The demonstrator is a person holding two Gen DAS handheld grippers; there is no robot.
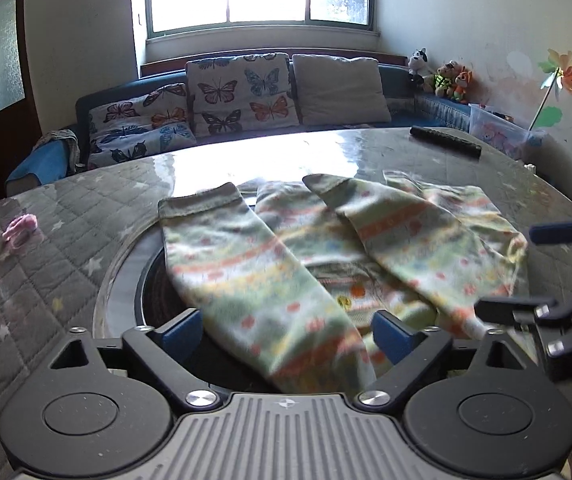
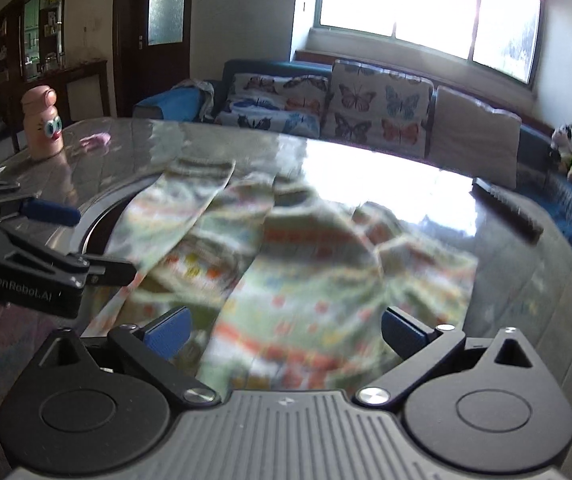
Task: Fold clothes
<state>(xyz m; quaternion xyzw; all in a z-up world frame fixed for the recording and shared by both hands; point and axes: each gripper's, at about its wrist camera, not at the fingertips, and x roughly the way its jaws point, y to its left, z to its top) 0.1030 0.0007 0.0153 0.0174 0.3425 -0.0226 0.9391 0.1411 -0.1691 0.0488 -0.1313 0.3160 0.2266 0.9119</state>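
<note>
In the left wrist view, the left gripper [image 1: 288, 334] is spread wide over the pale green striped garment [image 1: 286, 248], sleeves crossed at 12 o'clock on the table [image 1: 66, 264]. In the right wrist view, the right gripper [image 2: 284, 330] is likewise parted above the blurred, rumpled cloth.

The table [image 1: 66, 264] has a glossy top over a grey quilted cover with stars, and a round inset ring at its middle. Directly on it lie the patterned green garment [image 1: 286, 248], spread across the ring, a black remote [image 1: 445, 141] near the far right edge, a small pink item [image 1: 20, 229] to the left, and a pink bottle [image 2: 43, 124] with googly eyes standing upright.
</note>
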